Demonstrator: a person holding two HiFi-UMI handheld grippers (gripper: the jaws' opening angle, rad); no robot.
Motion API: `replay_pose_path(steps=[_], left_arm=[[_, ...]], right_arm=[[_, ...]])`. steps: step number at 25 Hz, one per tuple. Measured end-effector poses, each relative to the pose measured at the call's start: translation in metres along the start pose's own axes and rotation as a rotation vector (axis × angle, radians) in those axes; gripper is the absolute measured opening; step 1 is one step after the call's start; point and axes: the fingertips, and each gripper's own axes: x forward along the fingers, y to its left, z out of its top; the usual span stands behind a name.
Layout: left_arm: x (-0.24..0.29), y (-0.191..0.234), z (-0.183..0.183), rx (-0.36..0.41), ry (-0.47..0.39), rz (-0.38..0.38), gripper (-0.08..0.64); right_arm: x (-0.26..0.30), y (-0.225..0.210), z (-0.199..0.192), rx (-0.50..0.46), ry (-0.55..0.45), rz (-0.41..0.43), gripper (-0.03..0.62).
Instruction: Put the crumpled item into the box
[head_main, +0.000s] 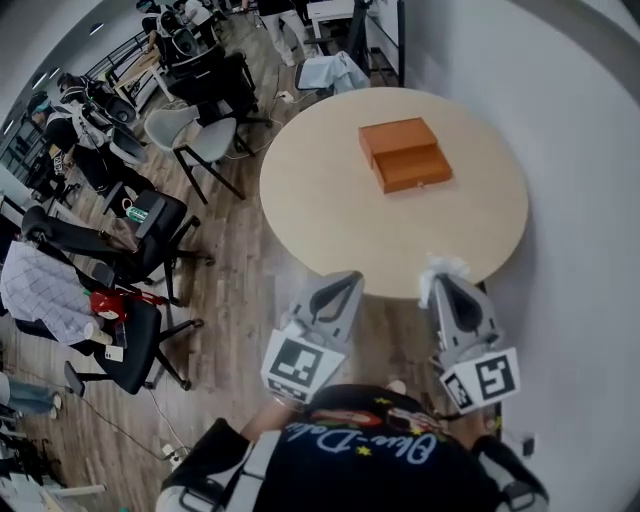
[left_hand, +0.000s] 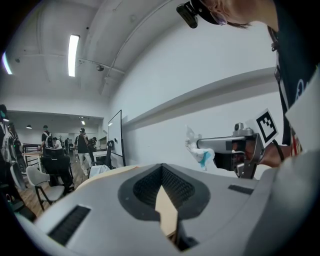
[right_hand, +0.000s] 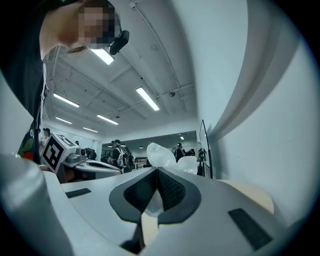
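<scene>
The right gripper (right_hand: 157, 172) is clamped on the crumpled item (right_hand: 161, 154). This white wad is pinched between the jaws and protrudes past their tips. The left gripper (left_hand: 162, 170) is closed, its jaws are brought together, and nothing is held between them. In the head view, both grippers are held side by side at the near edge of the round table (head_main: 330, 210). The wad in the right gripper is positioned just over the rim. The box (head_main: 405, 155), orange-brown, is located on the far half of the table, well apart from both grippers. Office chairs (head_main: 150, 240) are positioned on the wooden floor (head_main: 240, 300) to the left of the table.
</scene>
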Motion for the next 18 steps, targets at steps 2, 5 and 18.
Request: replay_pose_path(steps=[2, 5, 18], left_arm=[[0.004, -0.003, 0.003, 0.005, 0.002, 0.018, -0.008], [0.01, -0.008, 0.006, 0.01, 0.001, 0.047, -0.008], [0.034, -0.053, 0.006, -0.005, 0.037, 0.089, -0.008]], right_arm=[[0.001, -0.007, 0.003, -0.001, -0.01, 0.015, -0.002], [0.001, -0.013, 0.005, 0.031, -0.024, 0.046, -0.002], [-0.028, -0.051, -0.003, 0.08, -0.019, 0.1, -0.002]])
